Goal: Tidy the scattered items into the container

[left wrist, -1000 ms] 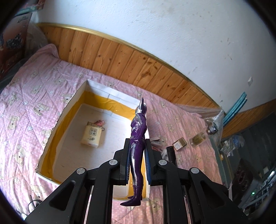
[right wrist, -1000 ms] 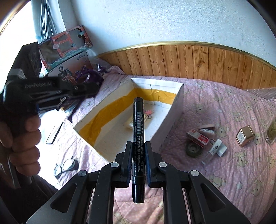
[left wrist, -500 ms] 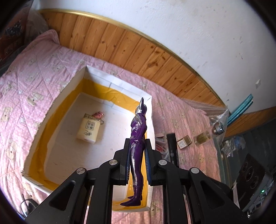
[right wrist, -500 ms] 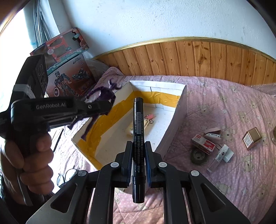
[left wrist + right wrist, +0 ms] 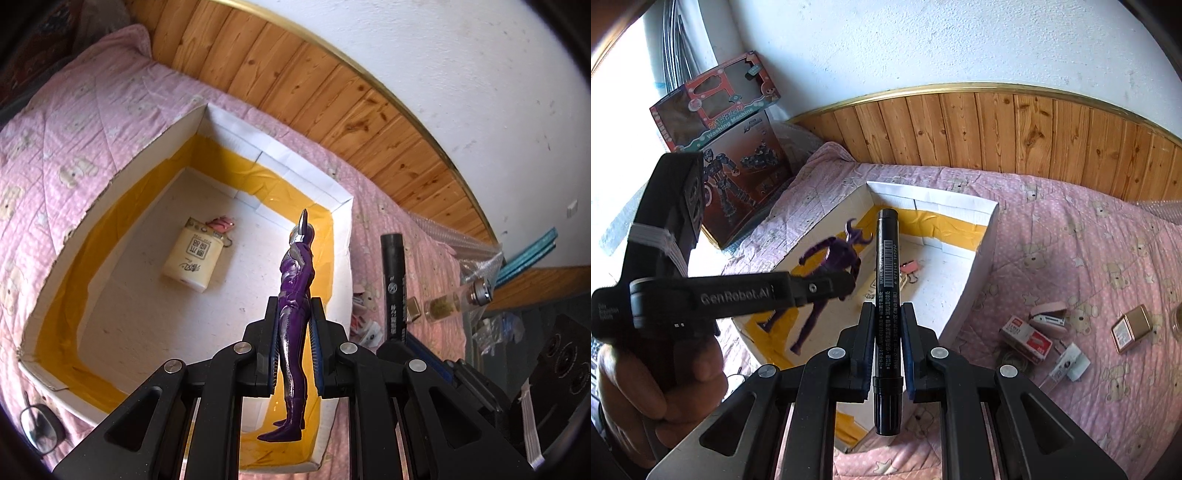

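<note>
Above the box (image 5: 343, 206) rim, figure (image 5: 293, 291) hangs clamped.

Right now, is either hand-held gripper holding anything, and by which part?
Left hand-held gripper clamps the purple figure around its legs. Right hand-held gripper clamps the black marker on its lower barrel.

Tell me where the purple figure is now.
The purple figure is clamped in the left hand-held gripper, above the white box, in both views.
</note>
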Demonstrator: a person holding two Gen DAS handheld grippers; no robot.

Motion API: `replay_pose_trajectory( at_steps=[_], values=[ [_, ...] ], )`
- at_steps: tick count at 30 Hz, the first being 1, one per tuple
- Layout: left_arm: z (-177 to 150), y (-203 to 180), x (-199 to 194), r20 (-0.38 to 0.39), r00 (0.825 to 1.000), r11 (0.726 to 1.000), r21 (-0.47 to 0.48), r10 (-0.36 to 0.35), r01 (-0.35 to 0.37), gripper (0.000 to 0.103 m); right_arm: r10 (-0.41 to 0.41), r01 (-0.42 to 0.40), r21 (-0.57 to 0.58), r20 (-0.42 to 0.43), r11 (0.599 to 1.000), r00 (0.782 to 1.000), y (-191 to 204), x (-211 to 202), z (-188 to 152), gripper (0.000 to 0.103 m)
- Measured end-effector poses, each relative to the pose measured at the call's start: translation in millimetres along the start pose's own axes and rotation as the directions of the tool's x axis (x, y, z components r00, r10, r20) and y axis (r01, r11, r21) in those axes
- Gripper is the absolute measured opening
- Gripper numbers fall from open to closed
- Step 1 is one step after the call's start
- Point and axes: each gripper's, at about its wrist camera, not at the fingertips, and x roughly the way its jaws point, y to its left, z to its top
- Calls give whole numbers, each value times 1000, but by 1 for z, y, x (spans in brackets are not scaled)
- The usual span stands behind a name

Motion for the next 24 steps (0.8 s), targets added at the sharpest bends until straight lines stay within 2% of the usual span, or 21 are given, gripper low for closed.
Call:
replay_pose_trajectory(
  at_steps=[13, 24],
  values=[
    [5, 16, 14, -22, 1000, 994, -107, 3, -6, 15, -24, 23, -18, -39, 1000, 999, -4, 22, 24, 14],
    [7, 17, 32, -47, 999, 989, -147, 2, -9, 15, -46, 44, -32, -76, 999, 996, -10, 47, 43, 14]
  ],
)
